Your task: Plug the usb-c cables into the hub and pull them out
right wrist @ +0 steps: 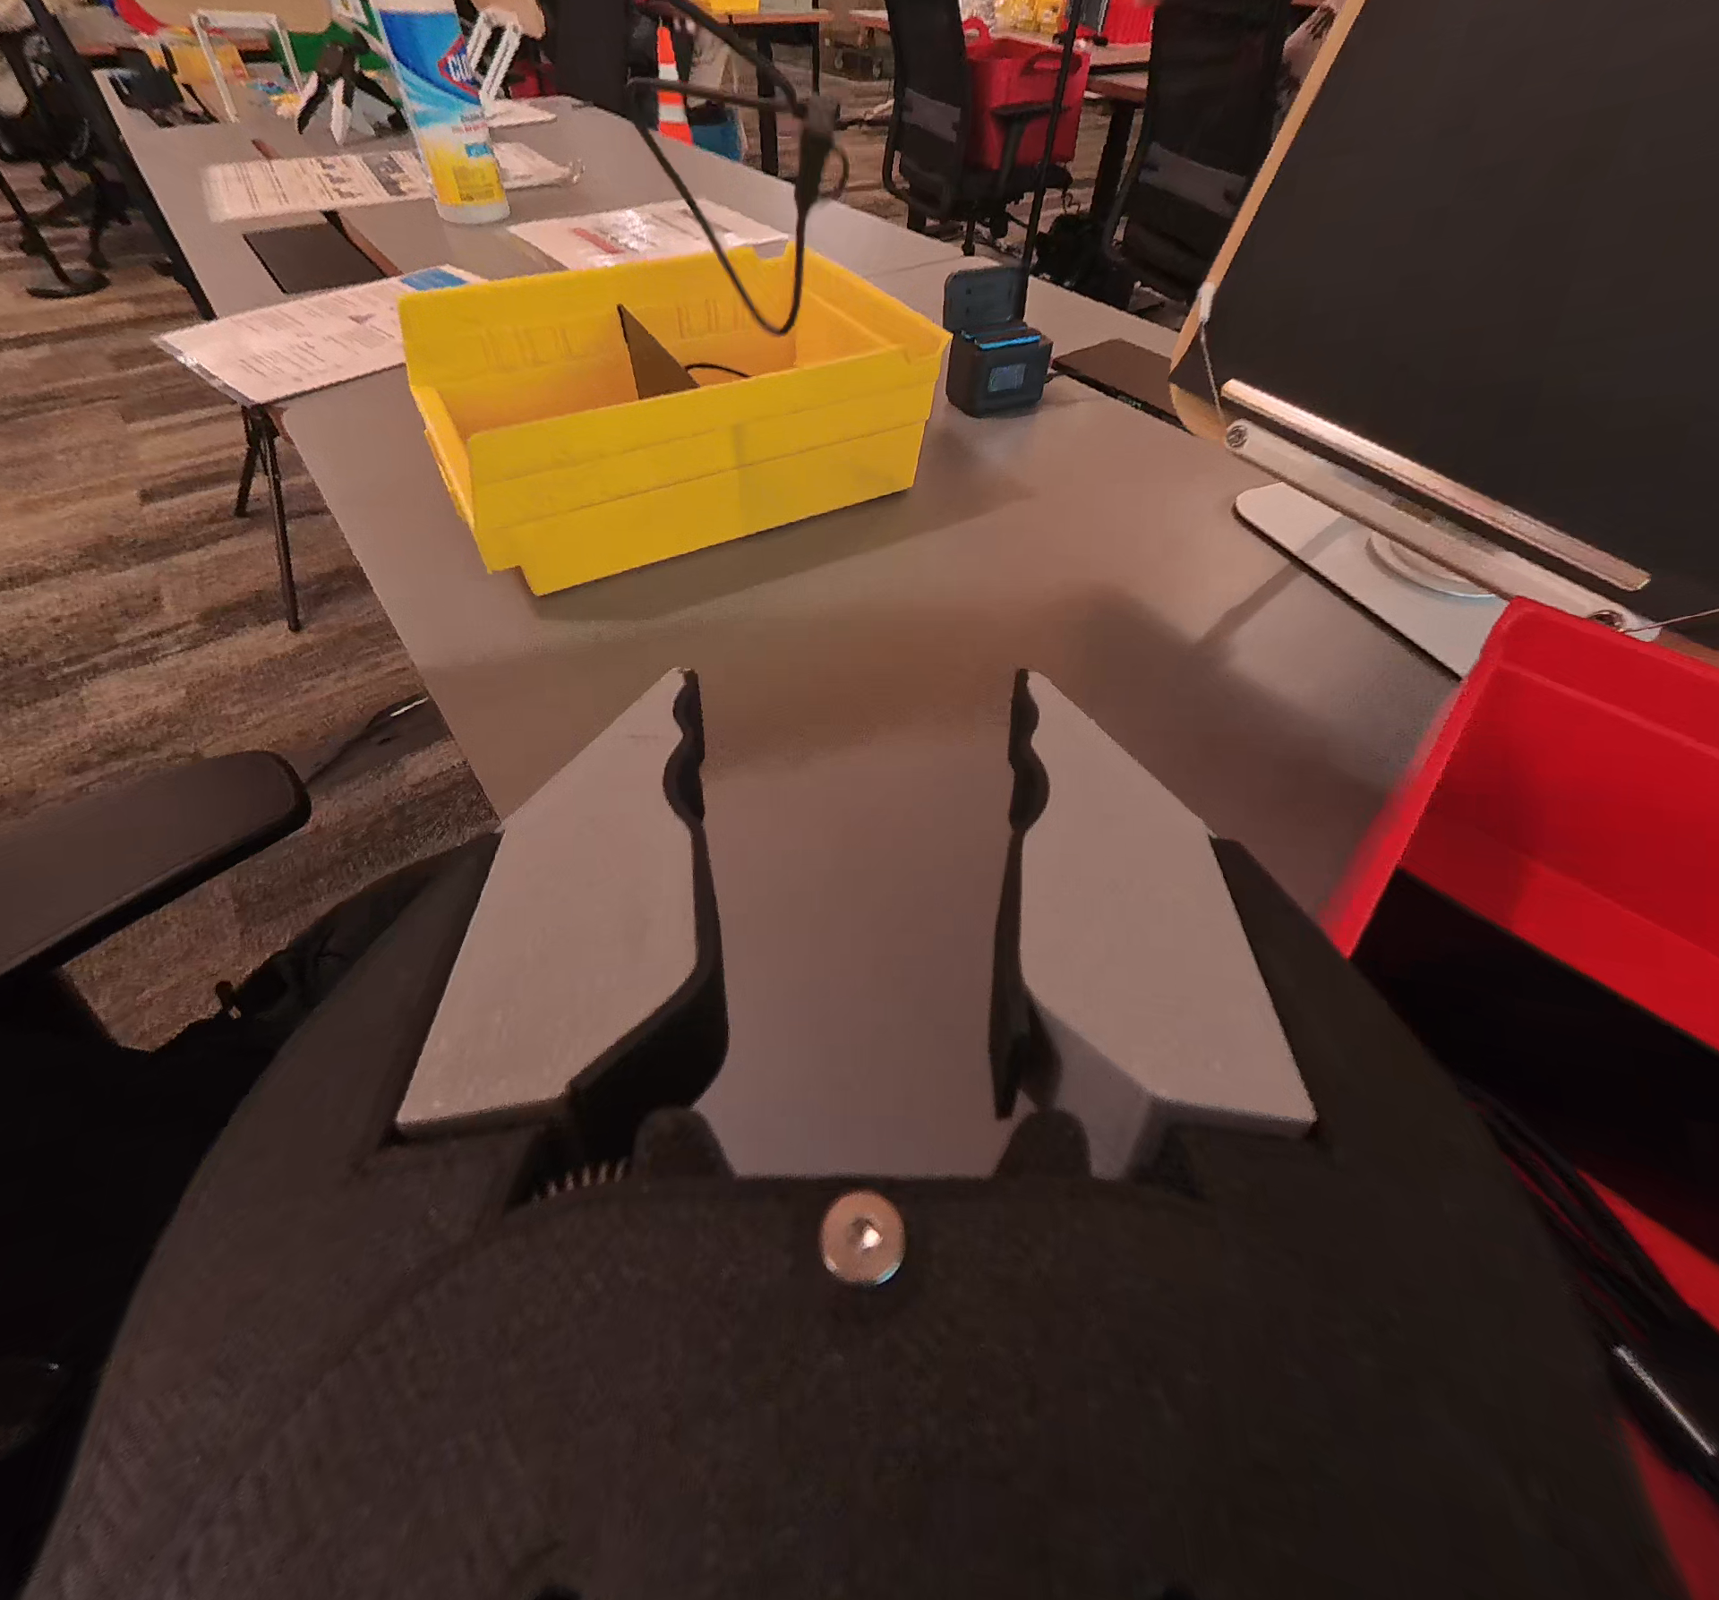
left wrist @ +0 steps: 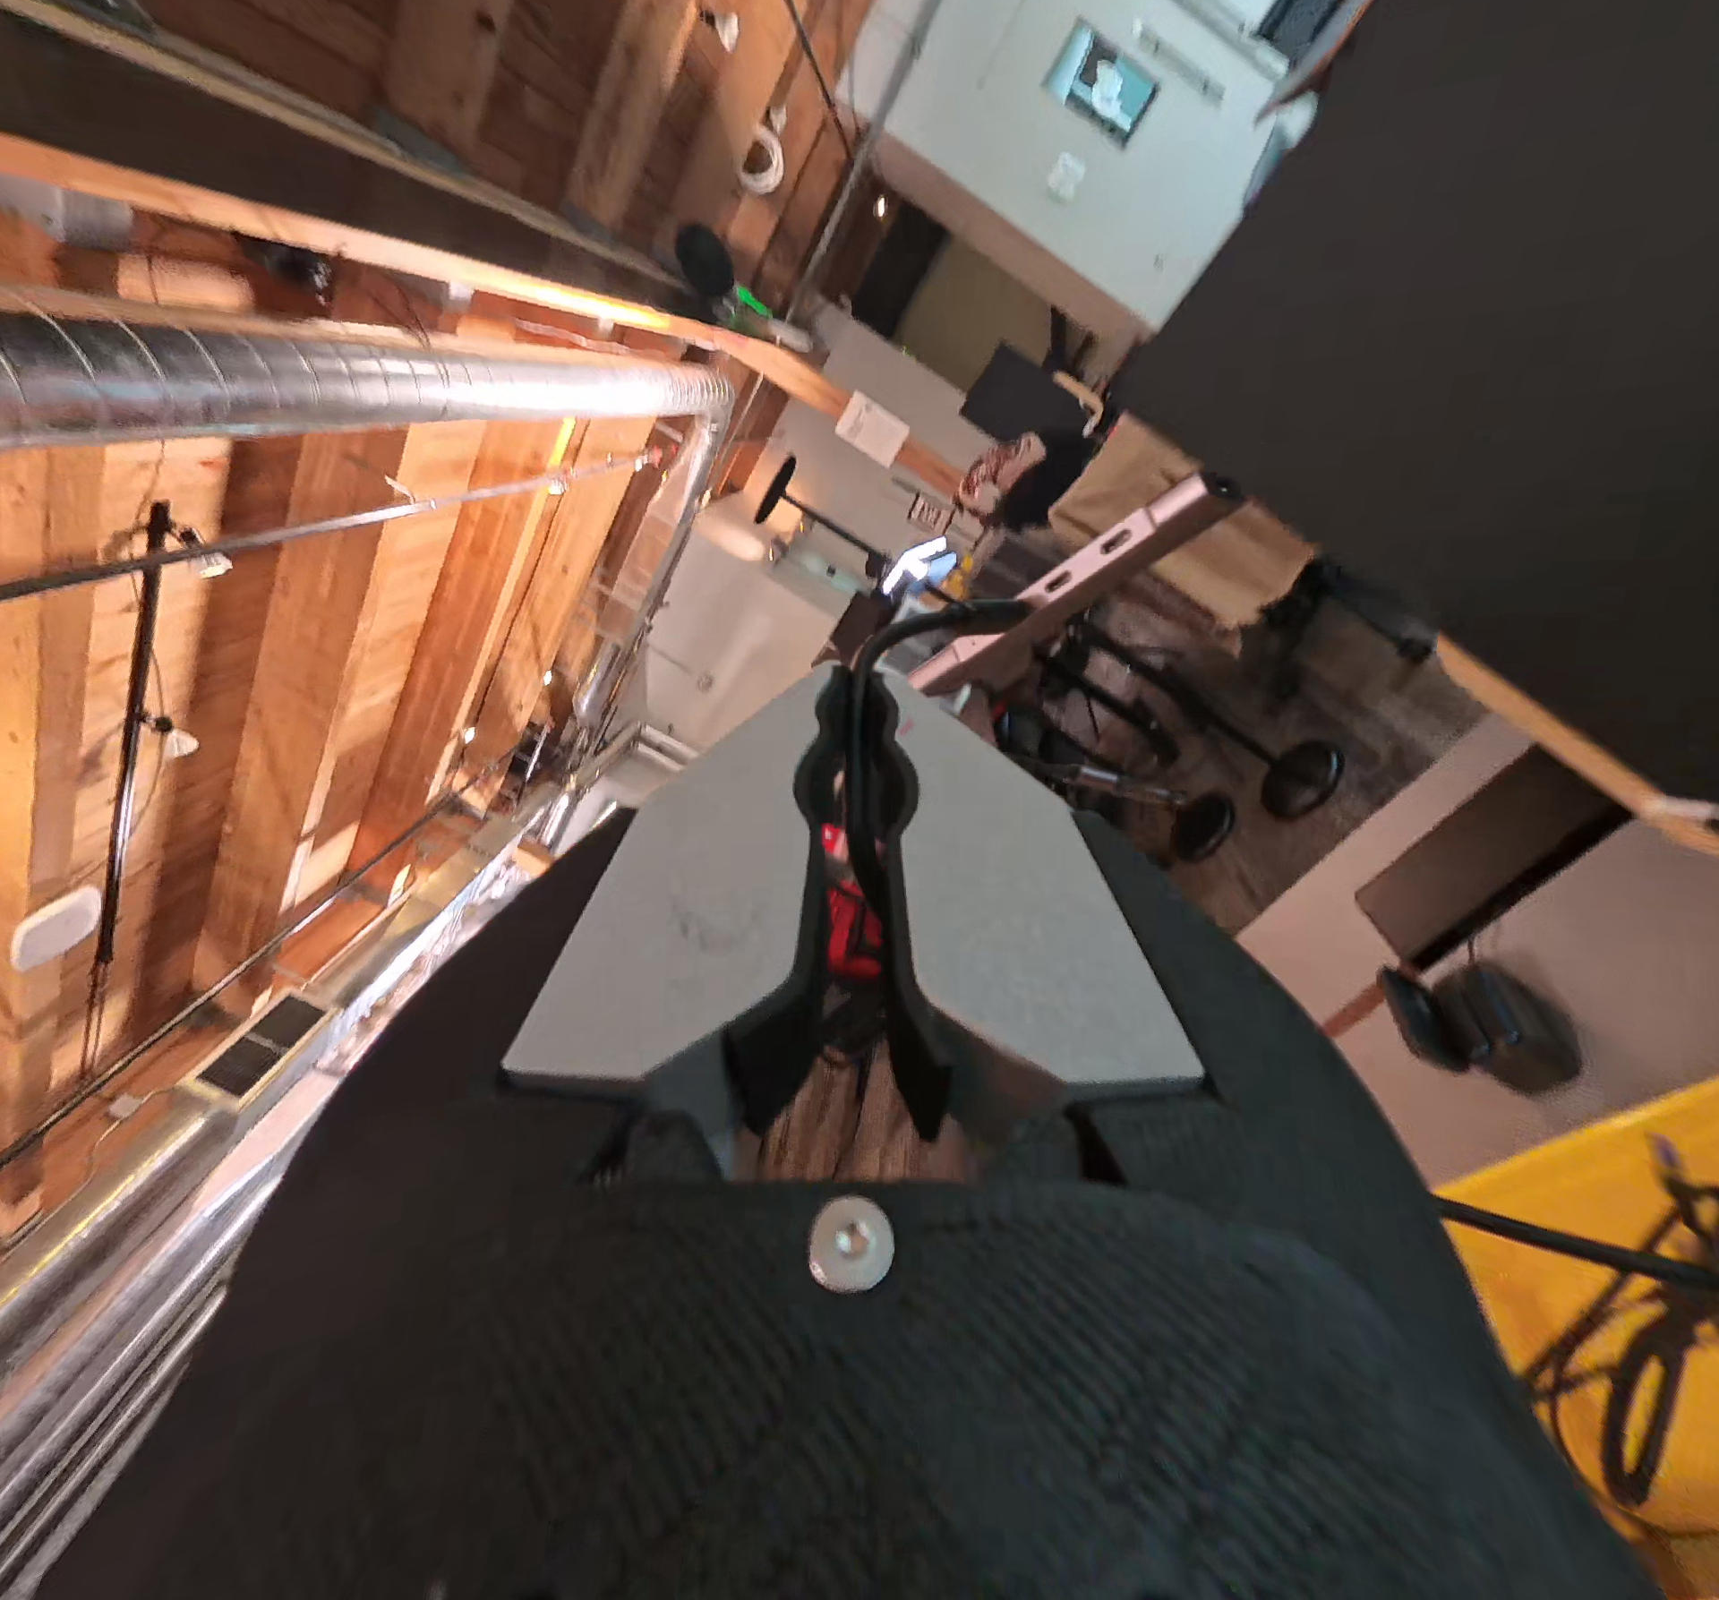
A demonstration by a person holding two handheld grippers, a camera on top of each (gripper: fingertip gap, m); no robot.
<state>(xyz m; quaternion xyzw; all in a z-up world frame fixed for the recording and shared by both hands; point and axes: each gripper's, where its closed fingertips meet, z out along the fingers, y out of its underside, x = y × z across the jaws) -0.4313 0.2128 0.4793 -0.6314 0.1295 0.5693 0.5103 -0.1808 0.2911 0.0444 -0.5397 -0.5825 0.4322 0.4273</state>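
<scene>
In the left wrist view my left gripper (left wrist: 860, 686) is shut on a thin black cable (left wrist: 867, 774) that runs between the fingers. The cable bends right and meets a rose-gold hub (left wrist: 1098, 569), a long bar with slot ports, held in the air just beyond the fingertips. This view is tilted up toward the ceiling. In the right wrist view my right gripper (right wrist: 856, 690) is open and empty, low over the grey table (right wrist: 1070, 532). Another black cable (right wrist: 735, 272) hangs from above in a loop into a yellow bin (right wrist: 688, 476), its plug end (right wrist: 817, 151) dangling above the bin.
A red bin (right wrist: 1563, 802) sits close at the right of my right gripper. A monitor on a silver stand (right wrist: 1488, 253) stands at the back right. A small black box (right wrist: 995, 355) sits beside the yellow bin. A wipes canister (right wrist: 442, 95) and papers lie farther back. The gap from one gripper's tips to the other's is roughly 50 cm.
</scene>
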